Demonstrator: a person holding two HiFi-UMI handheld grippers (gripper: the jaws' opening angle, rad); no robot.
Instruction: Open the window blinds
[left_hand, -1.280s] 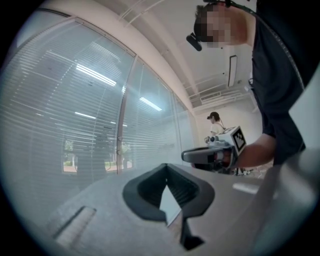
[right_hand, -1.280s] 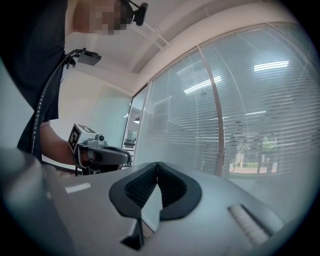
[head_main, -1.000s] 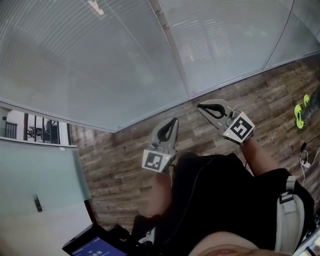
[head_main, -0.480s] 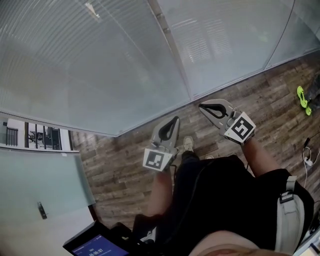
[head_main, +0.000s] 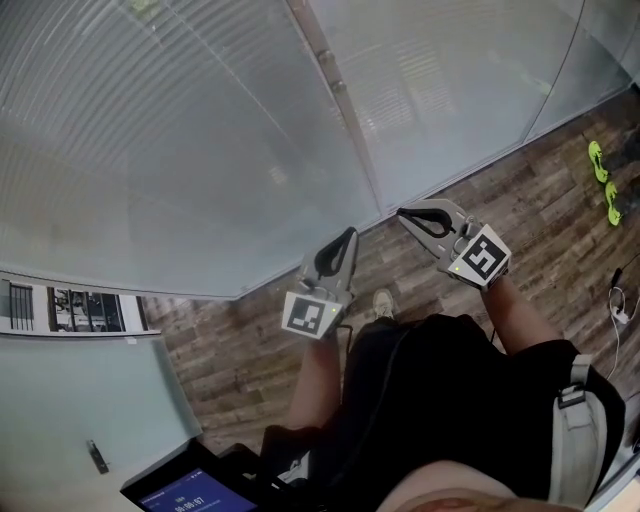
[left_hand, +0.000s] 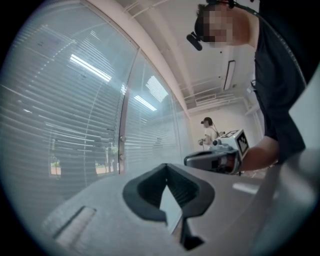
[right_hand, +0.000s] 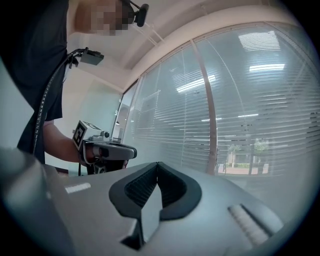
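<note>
The window blinds (head_main: 170, 150) cover the tall panes ahead of both grippers, apart from them. Their slats run level along the wall, lying close together, and each sheet hangs straight down to the wooden floor (head_main: 250, 340). The left gripper (head_main: 349, 234) and the right gripper (head_main: 403, 212) point level at the blinds, jaws pressed together with nothing between them. Compared with a second ago the blinds fill more of the head view, and the strip of floor in front of the grippers is narrower.
</note>
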